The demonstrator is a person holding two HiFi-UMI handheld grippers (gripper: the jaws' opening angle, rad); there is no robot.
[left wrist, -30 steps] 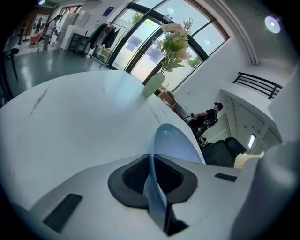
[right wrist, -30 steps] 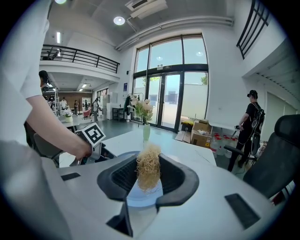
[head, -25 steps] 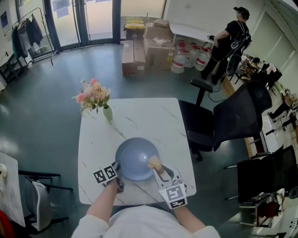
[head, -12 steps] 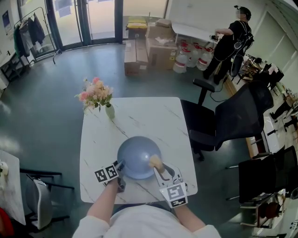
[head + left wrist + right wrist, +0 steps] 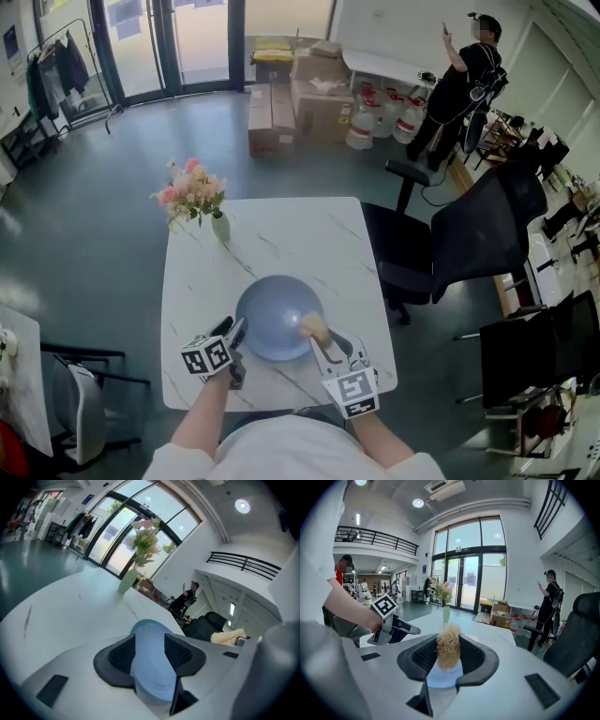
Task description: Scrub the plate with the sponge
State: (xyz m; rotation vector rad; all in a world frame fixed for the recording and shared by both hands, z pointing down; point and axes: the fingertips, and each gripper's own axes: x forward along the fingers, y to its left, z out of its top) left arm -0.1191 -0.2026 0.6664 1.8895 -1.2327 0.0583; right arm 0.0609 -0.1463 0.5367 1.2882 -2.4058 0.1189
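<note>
The sponge (image 5: 312, 326) is clamped in the right gripper (image 5: 317, 336) at the plate's (image 5: 277, 317) near right rim, so the surface to be scrubbed lies to its left. The jaws of the left gripper (image 5: 234, 328) have just been opened, and the left rim is seen between them, apparently no longer pinched.

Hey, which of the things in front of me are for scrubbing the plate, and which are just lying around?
For the job: plate; sponge, pinched in the right tool; left tool, jaws just opening, plate rim showing in their gap.

Just lying about: vase of flowers; office chair; cardboard boxes; water jugs.
</note>
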